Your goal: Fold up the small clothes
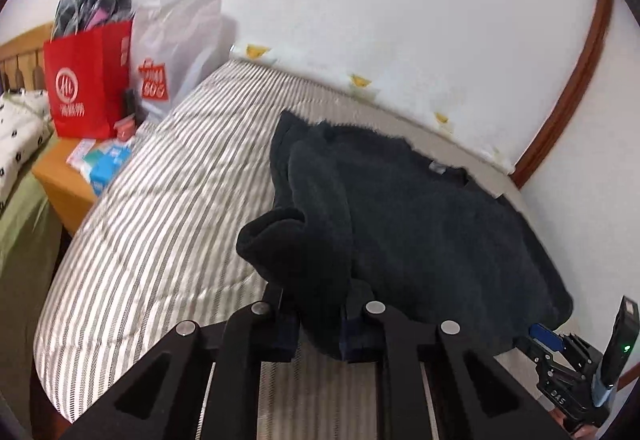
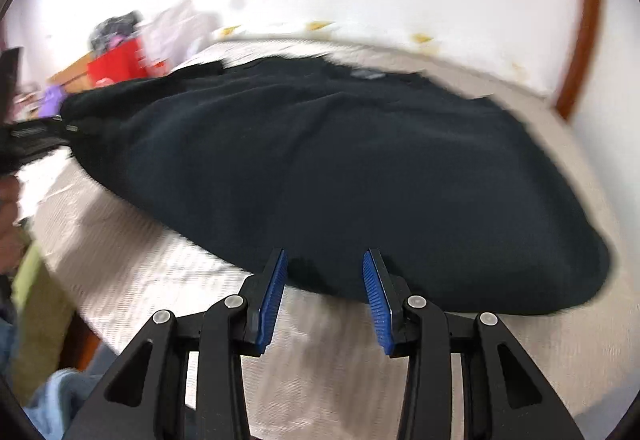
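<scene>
Pinching dark sweater (image 1: 420, 224), left hand-held gripper (image 1: 320, 320), right hand-held gripper (image 2: 325, 280) parted

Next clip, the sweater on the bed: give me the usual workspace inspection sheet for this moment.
Surface: striped bedcover, rumpled.
Job's things: dark fleece sweater spread flat, one sleeve lifted.
Clutter: red paper bag, white plastic bag, blue packets on a wooden side table.
Grippers: left hand-held gripper shut on the sleeve; right hand-held gripper open at the sweater's near edge.
Cables: nothing seen.
Surroundings: white wall, brown trim.
</scene>
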`<state>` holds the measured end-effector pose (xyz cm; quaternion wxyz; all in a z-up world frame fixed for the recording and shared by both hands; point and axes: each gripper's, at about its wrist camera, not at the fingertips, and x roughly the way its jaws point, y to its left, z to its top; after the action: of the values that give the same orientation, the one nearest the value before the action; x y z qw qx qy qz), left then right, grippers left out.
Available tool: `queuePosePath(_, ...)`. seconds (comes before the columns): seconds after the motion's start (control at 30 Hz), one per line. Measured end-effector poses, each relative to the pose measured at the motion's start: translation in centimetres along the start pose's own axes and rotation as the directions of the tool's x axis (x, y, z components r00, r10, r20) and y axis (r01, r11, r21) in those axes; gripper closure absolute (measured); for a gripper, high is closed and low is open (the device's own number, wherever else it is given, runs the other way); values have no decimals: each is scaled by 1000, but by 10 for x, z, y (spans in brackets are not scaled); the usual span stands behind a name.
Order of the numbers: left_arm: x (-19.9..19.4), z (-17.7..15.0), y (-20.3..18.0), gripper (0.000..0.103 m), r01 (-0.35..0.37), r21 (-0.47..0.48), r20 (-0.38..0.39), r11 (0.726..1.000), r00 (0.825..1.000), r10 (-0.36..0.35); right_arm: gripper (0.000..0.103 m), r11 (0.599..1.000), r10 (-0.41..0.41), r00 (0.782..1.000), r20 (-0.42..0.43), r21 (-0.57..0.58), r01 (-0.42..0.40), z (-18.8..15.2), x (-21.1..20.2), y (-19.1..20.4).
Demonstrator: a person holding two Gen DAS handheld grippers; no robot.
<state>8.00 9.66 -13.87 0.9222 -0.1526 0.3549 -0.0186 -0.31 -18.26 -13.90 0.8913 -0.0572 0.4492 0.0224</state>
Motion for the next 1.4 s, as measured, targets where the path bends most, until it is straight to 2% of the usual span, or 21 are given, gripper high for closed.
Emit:
queuePosePath(0.03,-4,4,-9,90,-5,20,16,1000,1000,5,64,999,-44,999,16,22,44,-1,-5,-12)
queuePosePath(0.13,-10,13,-40,91,7,92,49,996,999,-12,64,991,-67,997,24,116,63,0,-15,-49)
queuePosePath(0.27,-12,27,-86,91,84,159,51,984,994,-93,62,971,-123,990,65,214,106,0,-30,-95)
queuePosePath(0.4,-3,32,-136,91,198,203,2,959,979,-202,58,963,-150,985,82,237,127,0,-37,-118)
queuePosePath(0.5,10,22,-171,92,262,263,-45,929,965,-259,58,962,-150,985,87,244,125,0,-39,-130)
queuePosePath(0.63,39,-2,-208,91,310,332,-138,891,950,-279,57,964,-140,986,87,241,115,-1,-41,-138)
queuePosePath(0.73,63,-20,-227,91,320,372,-207,871,944,-258,57,966,-132,987,92,236,108,2,-39,-140)
queuePosePath(0.87,83,-34,-237,91,315,406,-245,858,942,-230,55,966,-119,989,92,242,93,0,-37,-140)
queuePosePath(1.0,86,-37,-237,88,330,402,-269,854,934,-234,53,964,-97,991,89,255,72,-1,-32,-140)
queuePosePath(1.2,67,-37,-227,83,346,402,-261,848,931,-256,50,970,-70,994,87,237,48,9,-25,-127)
queuePosePath(1.4,43,-36,-204,73,406,371,-256,835,909,-328,39,972,-42,992,123,235,12,21,-37,-105)
